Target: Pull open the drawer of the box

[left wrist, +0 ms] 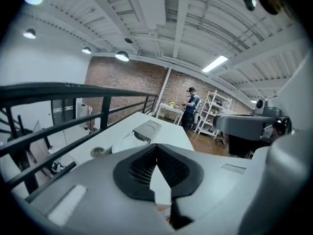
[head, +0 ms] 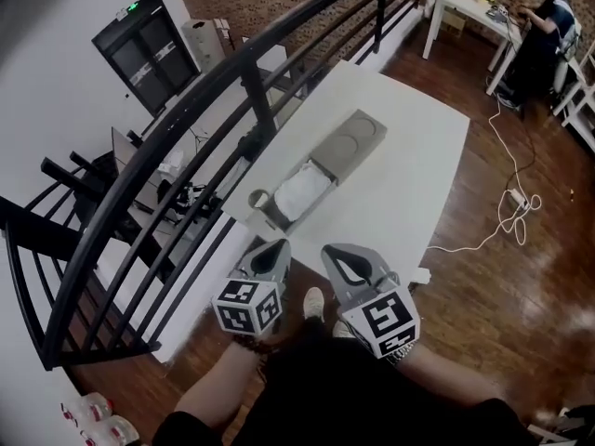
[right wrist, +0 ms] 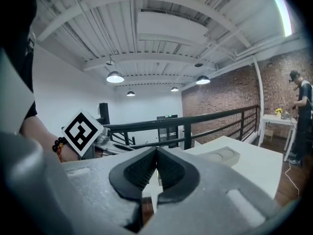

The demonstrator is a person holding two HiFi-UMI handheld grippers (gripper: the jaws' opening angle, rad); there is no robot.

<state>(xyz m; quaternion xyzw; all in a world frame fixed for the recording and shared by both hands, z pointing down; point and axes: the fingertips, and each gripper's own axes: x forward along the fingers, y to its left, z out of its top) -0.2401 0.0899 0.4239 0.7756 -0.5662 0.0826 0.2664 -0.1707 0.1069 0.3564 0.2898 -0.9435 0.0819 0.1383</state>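
- Nearest to me, my left gripper (head: 269, 249) is clenched with nothing in it; its own view shows the dark pads pressed tip to tip
- Just at its 3 o'clock, my right gripper (head: 340, 254) is the same, jaws together and empty, and both hang over the floor short of the table
- Up at 12 o'clock is the near edge of the white table (head: 409, 203), with the black railing (head: 251, 82) running along its 9 o'clock side
- First thing on it is a small round thing (head: 260, 200), just beside the drawer's near corner; I can't tell what it is
- The drawer (head: 299, 193) already stands well out of the box towards 7 o'clock, its pale white inside showing
- The grey box (head: 353, 137) lies flat behind it at 1 o'clock, with two round hollows in its top
- My read is that it's light, card-like stuff on a smooth top, so it may skate if I tug
- I'd pin the box lid with one gripper and pinch the drawer's near front wall with the other, gently, since that wall looks thin enough to crush
- Far off at 2 o'clock, a person (head: 548, 17) is at a desk, well apart
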